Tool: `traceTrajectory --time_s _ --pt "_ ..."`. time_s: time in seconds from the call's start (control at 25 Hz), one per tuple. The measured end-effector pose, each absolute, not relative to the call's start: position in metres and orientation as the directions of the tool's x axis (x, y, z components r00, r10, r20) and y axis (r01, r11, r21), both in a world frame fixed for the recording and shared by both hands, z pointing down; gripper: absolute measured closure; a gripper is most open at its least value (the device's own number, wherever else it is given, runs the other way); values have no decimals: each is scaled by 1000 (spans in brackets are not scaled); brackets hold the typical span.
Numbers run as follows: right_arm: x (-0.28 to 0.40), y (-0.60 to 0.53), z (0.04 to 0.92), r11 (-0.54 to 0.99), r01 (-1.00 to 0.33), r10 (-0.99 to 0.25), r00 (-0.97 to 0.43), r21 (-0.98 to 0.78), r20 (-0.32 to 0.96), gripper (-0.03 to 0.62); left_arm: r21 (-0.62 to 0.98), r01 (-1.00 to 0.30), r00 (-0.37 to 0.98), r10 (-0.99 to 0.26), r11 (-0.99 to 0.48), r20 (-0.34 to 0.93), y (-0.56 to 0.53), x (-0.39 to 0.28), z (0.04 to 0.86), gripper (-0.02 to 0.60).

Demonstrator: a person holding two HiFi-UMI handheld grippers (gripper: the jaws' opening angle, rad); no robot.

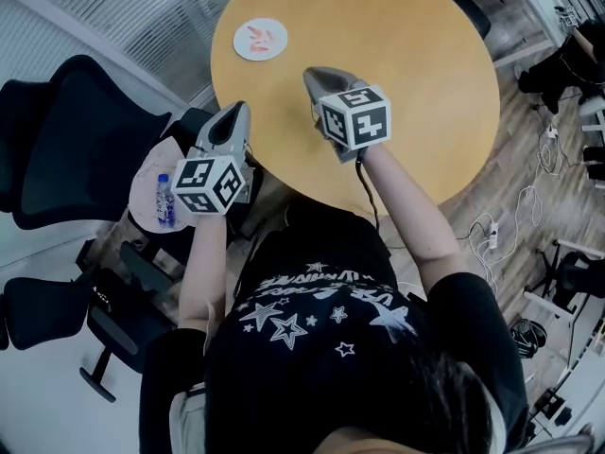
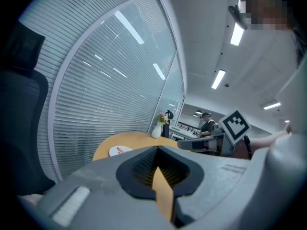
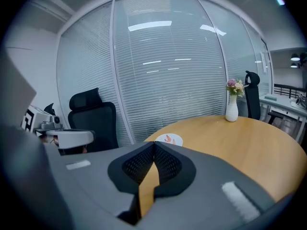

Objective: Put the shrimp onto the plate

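A white plate point(image 1: 260, 39) lies near the far left edge of the round wooden table point(image 1: 425, 74), with orange shrimp point(image 1: 264, 36) lying on it. The plate also shows small in the left gripper view point(image 2: 120, 150) and the right gripper view point(image 3: 169, 139). My left gripper point(image 1: 231, 121) hovers off the table's near left edge, its jaws shut and empty point(image 2: 157, 148). My right gripper point(image 1: 319, 78) is held over the table, nearer than the plate and to its right, also shut on nothing point(image 3: 153, 143).
A white vase with flowers point(image 3: 232, 110) stands at the table's far side. Black office chairs point(image 1: 66, 145) stand to the left. A small side table point(image 1: 144, 192) holding a water bottle point(image 1: 165, 201) sits under my left gripper. Cables point(image 1: 529, 201) lie on the floor at right.
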State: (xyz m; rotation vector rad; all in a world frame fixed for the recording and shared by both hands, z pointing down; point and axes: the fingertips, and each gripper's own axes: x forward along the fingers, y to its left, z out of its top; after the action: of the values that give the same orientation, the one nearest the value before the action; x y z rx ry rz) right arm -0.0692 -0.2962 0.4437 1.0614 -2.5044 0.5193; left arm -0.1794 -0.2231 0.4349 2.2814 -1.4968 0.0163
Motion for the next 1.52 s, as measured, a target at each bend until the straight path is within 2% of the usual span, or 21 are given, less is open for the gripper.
traceTrajectory --time_s 0.32,0.56,0.88,1.52 --pt "-31 -274 459 598 -776 -658 -618 -201 430 592 319 -875 448 -860 -366 244 -215 -160 441 580" --pt "-12 -263 474 583 -774 -654 -628 -247 422 592 331 -876 445 -853 -352 273 -212 -145 460 580" --pt "11 -224 478 620 -724 -605 -687 -303 403 592 321 -888 421 -864 -330 276 -182 -111 458 580" --pt "46 -128 436 689 -674 -588 -735 -267 337 594 272 -904 394 -891 -330 226 -91 -60 418 580"
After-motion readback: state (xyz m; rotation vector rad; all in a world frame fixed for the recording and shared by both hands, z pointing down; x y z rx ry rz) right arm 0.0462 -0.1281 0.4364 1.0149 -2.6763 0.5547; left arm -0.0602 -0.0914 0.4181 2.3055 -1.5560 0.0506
